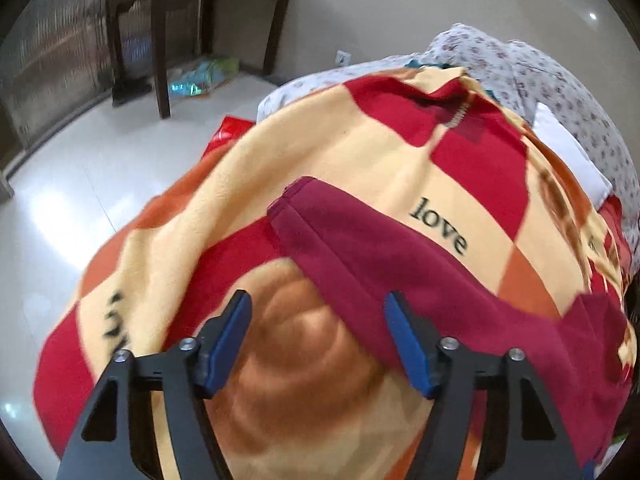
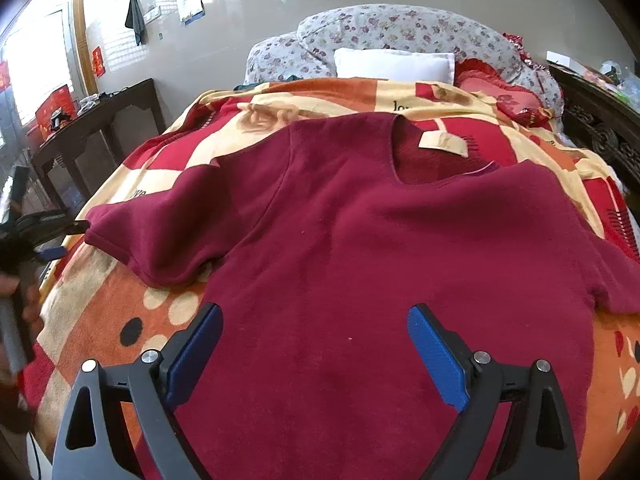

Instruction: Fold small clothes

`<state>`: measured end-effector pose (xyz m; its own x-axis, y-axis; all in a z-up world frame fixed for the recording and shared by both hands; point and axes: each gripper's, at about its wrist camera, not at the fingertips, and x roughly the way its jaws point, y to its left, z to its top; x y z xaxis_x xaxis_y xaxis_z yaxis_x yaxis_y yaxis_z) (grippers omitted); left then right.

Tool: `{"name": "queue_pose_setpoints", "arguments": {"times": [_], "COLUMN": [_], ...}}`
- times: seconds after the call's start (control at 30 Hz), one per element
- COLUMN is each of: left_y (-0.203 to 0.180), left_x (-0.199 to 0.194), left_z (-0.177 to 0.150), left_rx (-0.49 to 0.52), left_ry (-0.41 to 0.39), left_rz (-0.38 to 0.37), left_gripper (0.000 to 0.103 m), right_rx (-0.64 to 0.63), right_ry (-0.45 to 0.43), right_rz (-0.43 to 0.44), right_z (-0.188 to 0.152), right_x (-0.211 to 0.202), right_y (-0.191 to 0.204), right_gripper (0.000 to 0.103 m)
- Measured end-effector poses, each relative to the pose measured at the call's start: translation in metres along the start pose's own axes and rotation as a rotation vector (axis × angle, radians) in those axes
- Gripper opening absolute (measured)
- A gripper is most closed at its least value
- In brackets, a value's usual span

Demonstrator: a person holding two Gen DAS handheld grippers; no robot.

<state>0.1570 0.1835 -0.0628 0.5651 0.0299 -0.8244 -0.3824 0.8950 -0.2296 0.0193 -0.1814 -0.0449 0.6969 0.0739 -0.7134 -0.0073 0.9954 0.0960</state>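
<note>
Shirt (image 2: 360,248) lies flat on the blanket (image 2: 120,312), collar away, left sleeve (image 1: 320,216) just ahead of the left gripper (image 1: 318,340), nearer than the right gripper (image 2: 316,356), both gaping empty.

The left gripper (image 1: 318,338) was spread wide, its two blue pads (image 1: 226,346) well apart with nothing pinched between them. The right gripper (image 2: 316,356) was likewise wide apart, blue pads (image 2: 438,364) angled outward and gripping nothing. In the right wrist view, the left gripper (image 2: 60,240) showed at the far left edge, fingertips pointing inward, with a blurred hand (image 2: 28,304) on its handle.
</note>
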Motion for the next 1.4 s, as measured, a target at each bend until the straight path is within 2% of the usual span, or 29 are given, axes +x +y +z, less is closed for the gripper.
{"name": "queue_pose_setpoints", "arguments": {"times": [0.07, 0.13, 0.17, 0.27, 0.37, 0.5, 0.57, 0.63, 0.73, 0.8, 0.9, 0.97, 1.0, 1.03, 1.07, 1.1, 1.17, 1.23, 1.3, 1.33, 1.37, 1.4], "left_y": [-0.002, -0.009, -0.013, -0.029, -0.052, -0.114, -0.153, -0.185, -0.233, -0.262, -0.289, -0.302, -0.308, -0.31, -0.309, -0.306, -0.294, -0.266, -0.241, -0.232, -0.221, -0.214], "left_x": [0.009, 0.014, 0.013, -0.011, -0.067, -0.154, -0.194, -0.218, -0.225, -0.21, -0.17, -0.145, -0.134, -0.13, -0.128, -0.131, -0.138, -0.156, -0.165, -0.165, -0.16, -0.154], "left_z": [0.005, 0.007, 0.009, 0.016, 0.023, 0.01, -0.014, -0.043, -0.096, -0.14, -0.206, -0.24, -0.265, -0.277, -0.284, -0.29, -0.282, -0.266, -0.246, -0.236, -0.224, -0.212], "left_rx": [-0.02, -0.008, 0.004, 0.053, 0.103, 0.243, 0.343, 0.429, 0.559, 0.64, 0.738, 0.811, 0.877, 0.917, 0.947, 0.969, 0.974, 0.957, 0.932, 0.924, 0.917, 0.91], "left_ry": [-0.007, -0.013, -0.014, -0.058, -0.166, -0.286, -0.325, -0.338, -0.285, -0.21, -0.09, -0.035, -0.034, -0.035, -0.032, -0.024, -0.045, -0.136, -0.25, -0.287, -0.324, -0.333], "left_rz": [-0.017, -0.042, -0.035, -0.05, -0.157, -0.342, -0.463, -0.545, -0.649, -0.676, -0.673, -0.645, -0.603, -0.582, -0.576, -0.59, -0.6, -0.594, -0.559, -0.526, -0.462, -0.416], "left_gripper": [0.054, 0.015, 0.008, 0.006, 0.005, 0.005, 0.005, 0.005, 0.005, 0.005, 0.006, 0.006, 0.007, 0.009, 0.011, 0.018, 0.037, 0.071, 0.084, 0.084, 0.084, 0.084], "right_rx": [0.004, 0.009, 0.013, 0.034, 0.071, 0.121, 0.14, 0.159, 0.195, 0.223, 0.271, 0.301, 0.31, 0.318, 0.324, 0.326, 0.323, 0.321, 0.306, 0.291, 0.266, 0.245], "right_ry": [0.006, 0.008, 0.005, -0.021, -0.068, -0.118, -0.137, -0.154, -0.172, -0.171, -0.154, -0.137, -0.133, -0.128, -0.126, -0.126, -0.117, -0.105, -0.085, -0.068, -0.046, -0.028], "right_rz": [0.007, 0.014, 0.018, 0.015, 0.003, -0.023, -0.045, -0.07, -0.124, -0.16, -0.205, -0.218, -0.218, -0.222, -0.226, -0.222, -0.18, -0.129, -0.082, -0.064, -0.038, -0.01], "right_z": [0.0, 0.001, 0.002, 0.006, 0.014, 0.022, 0.025, 0.025, 0.022, 0.017, 0.008, 0.0, -0.003, -0.006, -0.008, -0.01, -0.012, -0.015, -0.016, -0.018, -0.019, -0.019], "right_x": [0.002, 0.003, 0.002, -0.006, -0.021, -0.043, -0.053, -0.063, -0.077, -0.085, -0.095, -0.099, -0.101, -0.102, -0.103, -0.105, -0.104, -0.103, -0.098, -0.094, -0.089, -0.084], "right_y": [-0.002, -0.005, -0.007, -0.018, -0.037, -0.067, -0.081, -0.097, -0.127, -0.147, -0.178, -0.195, -0.201, -0.206, -0.209, -0.209, -0.208, -0.206, -0.201, -0.197, -0.19, -0.184], "right_gripper": [0.096, 0.096, 0.096, 0.096, 0.096, 0.096, 0.096, 0.096, 0.096, 0.096, 0.096, 0.096, 0.096, 0.096, 0.096, 0.097, 0.097, 0.097, 0.098, 0.098, 0.099, 0.099]}}
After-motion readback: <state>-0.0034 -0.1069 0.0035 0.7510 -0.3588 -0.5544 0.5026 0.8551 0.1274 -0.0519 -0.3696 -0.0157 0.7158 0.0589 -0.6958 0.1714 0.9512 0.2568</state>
